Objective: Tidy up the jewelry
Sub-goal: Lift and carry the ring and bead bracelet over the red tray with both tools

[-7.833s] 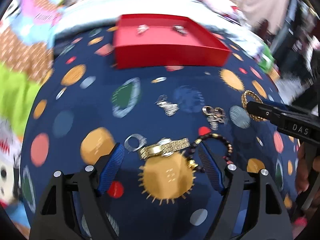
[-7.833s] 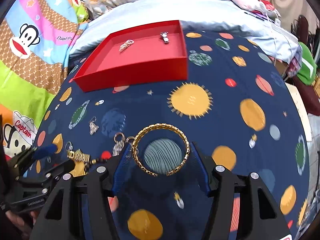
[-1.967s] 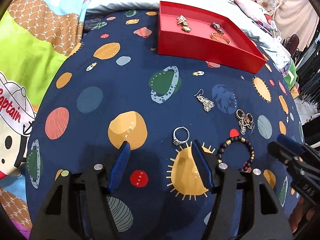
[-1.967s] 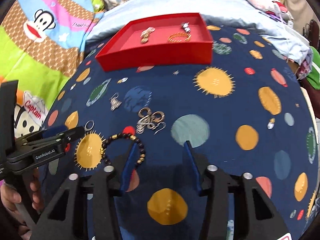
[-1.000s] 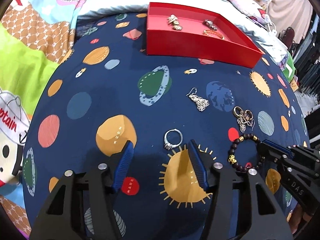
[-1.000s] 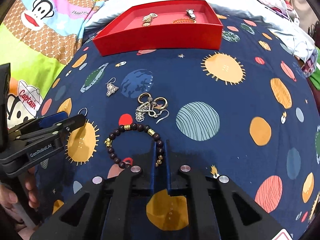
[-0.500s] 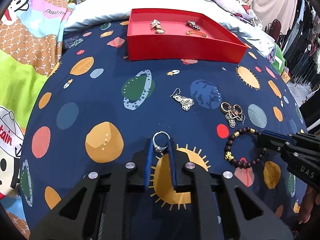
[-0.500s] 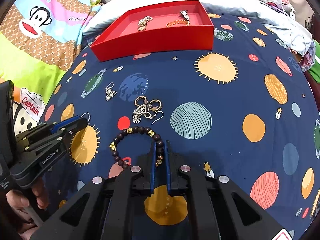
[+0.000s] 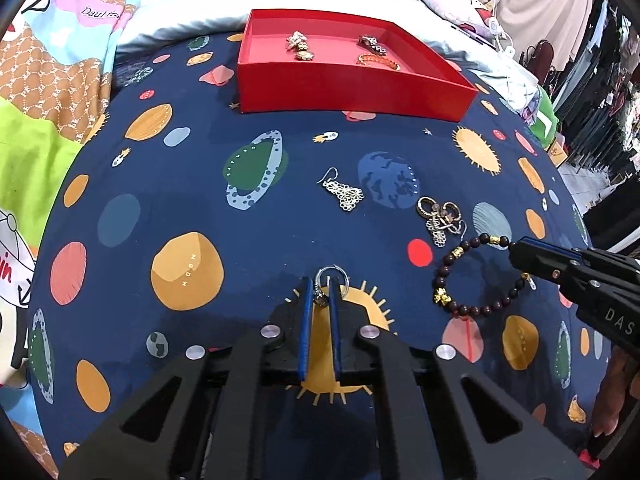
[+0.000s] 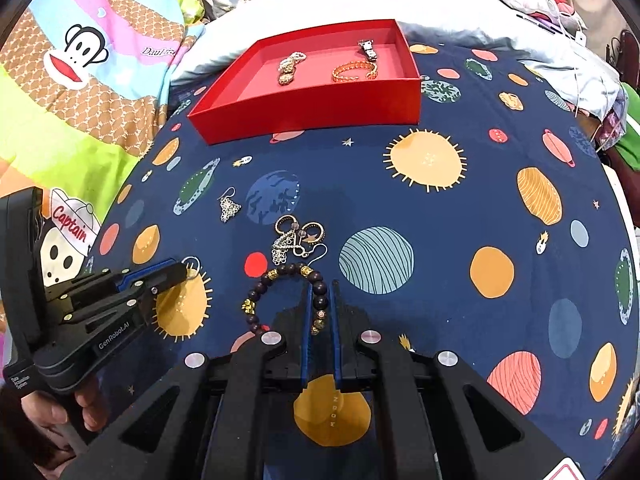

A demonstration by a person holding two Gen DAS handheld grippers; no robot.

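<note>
Both grippers are down on the navy planet-print cloth (image 9: 280, 92). Left gripper (image 9: 320, 282): its blue-padded jaws are closing on a silver ring with a small stone (image 9: 326, 276), which stands pinched between the pads over a printed orange sun. Right gripper (image 10: 321, 286): jaws pressed together on the near side of a dark wooden bead bracelet with gold accent beads (image 10: 264, 284), the rest of the loop lying on the cloth to its left. Just beyond the bracelet sits a tangled cluster of gold hoops and silver earrings (image 10: 298, 238), and further left a single silver filigree drop earring (image 10: 229, 209). At the far edge of the cloth a shallow red cardboard tray (image 10: 312, 114) holds a gold chain bangle (image 10: 354, 70), a pale beaded piece (image 10: 290, 65) and a small dark clasp-like piece (image 10: 368, 50). A hand (image 10: 60, 416) grips the left gripper's handle.
</note>
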